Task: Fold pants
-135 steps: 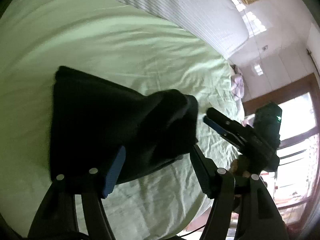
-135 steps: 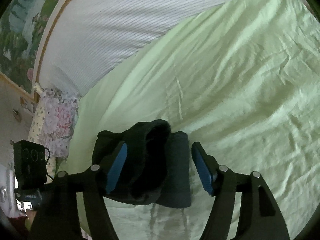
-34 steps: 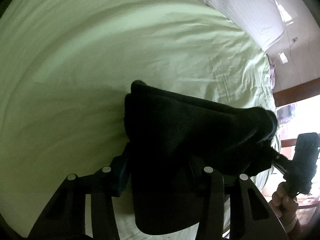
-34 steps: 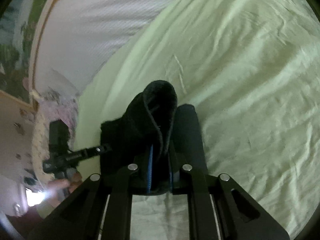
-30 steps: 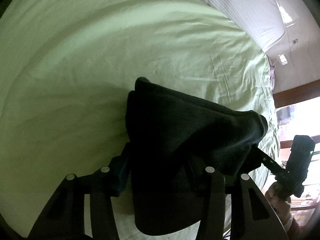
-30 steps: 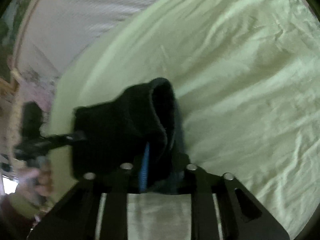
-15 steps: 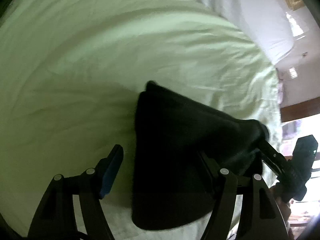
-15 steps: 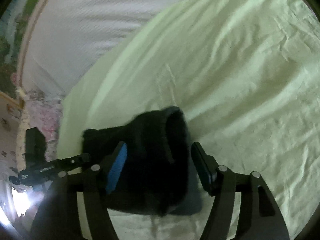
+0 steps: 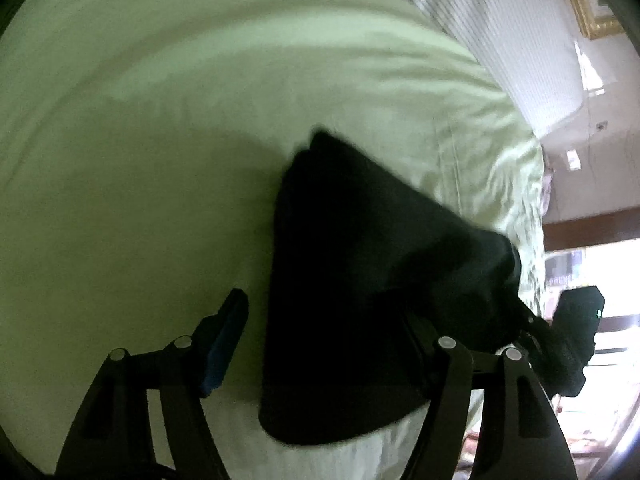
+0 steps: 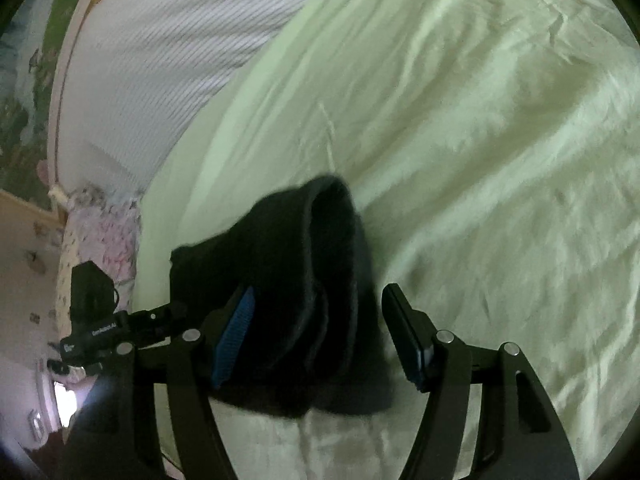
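The black pants point(image 9: 360, 280) lay bunched in a folded heap on the bed's pale green sheet point(image 9: 160, 140), near the edge closest to the cameras.

From the left wrist view, the left hand-held gripper point(image 9: 320, 344) had just been opening, and its jaws stood well apart. The blue-padded finger point(image 9: 224, 344) on the left sat clear of the cloth, with green sheet showing between it and the dark fabric. The other finger was partly buried behind the pants, so contact there could not be told, but nothing was pinched. The pants lay between the two fingers, loose.

Over on the right wrist view, same story: the right hand-held gripper point(image 10: 320, 340) had just been opening too, and its jaws stood wide. The rolled end of the pants point(image 10: 304, 288) bulged up between them, resting against the blue pad point(image 10: 234, 336) on the left side, while the finger on the right point(image 10: 404, 336) stood free of the cloth. No squeeze on the fabric.

Each view caught the opposite hand-held gripper at the far end of the heap. A white ribbed headboard point(image 10: 168, 52) rose behind the sheet, with a floral pillow point(image 10: 100, 240) beside it.
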The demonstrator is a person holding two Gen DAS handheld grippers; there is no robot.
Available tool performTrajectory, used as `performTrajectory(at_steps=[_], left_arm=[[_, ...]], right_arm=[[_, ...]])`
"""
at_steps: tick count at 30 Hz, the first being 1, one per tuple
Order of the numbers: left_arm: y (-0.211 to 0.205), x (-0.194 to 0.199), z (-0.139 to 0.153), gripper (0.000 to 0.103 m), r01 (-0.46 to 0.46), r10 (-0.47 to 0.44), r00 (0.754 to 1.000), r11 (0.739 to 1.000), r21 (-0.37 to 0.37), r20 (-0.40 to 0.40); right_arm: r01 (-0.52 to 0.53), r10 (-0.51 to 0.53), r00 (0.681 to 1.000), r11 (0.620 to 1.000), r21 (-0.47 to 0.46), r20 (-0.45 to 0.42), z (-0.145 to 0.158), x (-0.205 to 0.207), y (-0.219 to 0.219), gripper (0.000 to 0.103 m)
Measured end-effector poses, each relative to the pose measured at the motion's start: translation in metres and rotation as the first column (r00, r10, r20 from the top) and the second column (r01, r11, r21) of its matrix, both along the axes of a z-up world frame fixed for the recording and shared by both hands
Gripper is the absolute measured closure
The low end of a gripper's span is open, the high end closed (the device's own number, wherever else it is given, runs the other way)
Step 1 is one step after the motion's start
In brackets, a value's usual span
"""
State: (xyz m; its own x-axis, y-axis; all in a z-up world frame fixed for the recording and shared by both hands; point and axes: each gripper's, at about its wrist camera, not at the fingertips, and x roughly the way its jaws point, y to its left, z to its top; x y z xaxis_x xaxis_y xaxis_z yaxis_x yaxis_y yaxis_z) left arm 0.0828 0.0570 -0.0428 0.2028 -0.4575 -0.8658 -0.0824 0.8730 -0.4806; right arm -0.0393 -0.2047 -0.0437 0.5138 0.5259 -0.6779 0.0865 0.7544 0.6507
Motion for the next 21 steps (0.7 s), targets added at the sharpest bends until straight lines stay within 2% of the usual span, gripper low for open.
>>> performTrajectory(at_steps=[3, 6, 9, 10, 12, 14, 17, 21], left_arm=[[-0.006, -0.008, -0.008, 0.030, 0.019, -0.019, 1.000, 1.000, 0.016, -0.014], [-0.003, -0.007, -0.019, 0.030, -0.009, 0.009, 1.000, 1.000, 0.006, -0.024], [-0.001, -0.003, -0.022, 0.033, -0.024, 0.024, 1.000, 1.000, -0.006, -0.018], [0.000, -0.003, -0.022, 0.035, -0.023, 0.023, 1.000, 1.000, -0.009, -0.016], [0.000, -0.004, -0.021, 0.050, -0.018, 0.018, 1.000, 0.999, -0.039, -0.014], [-0.001, -0.005, -0.016, 0.061, -0.004, 0.005, 1.000, 0.999, -0.048, 0.003], [-0.003, -0.009, -0.003, 0.068, 0.016, -0.014, 0.999, 0.999, -0.045, 0.041], [0.008, -0.014, 0.020, 0.071, 0.003, 0.006, 0.995, 0.996, -0.092, 0.095]], right_arm=[[-0.022, 0.021, 0.999, 0.999, -0.036, -0.030, -0.012, -0.003, 0.001, 0.036], [-0.002, 0.003, 1.000, 1.000, 0.010, -0.030, -0.023, -0.005, -0.003, 0.036], [-0.019, 0.018, 1.000, 1.000, -0.014, -0.022, -0.021, -0.003, 0.002, 0.037], [-0.022, 0.022, 0.999, 1.000, -0.013, -0.023, -0.020, -0.002, 0.003, 0.039], [-0.036, 0.037, 0.999, 0.999, 0.023, -0.031, -0.020, 0.000, 0.005, 0.048], [-0.045, 0.045, 0.999, 0.999, -0.001, -0.026, -0.015, -0.001, 0.009, 0.053], [-0.057, 0.057, 0.998, 0.998, -0.019, -0.012, -0.005, -0.002, 0.015, 0.059], [-0.070, 0.071, 0.997, 0.997, -0.026, 0.027, 0.013, -0.001, 0.022, 0.061]])
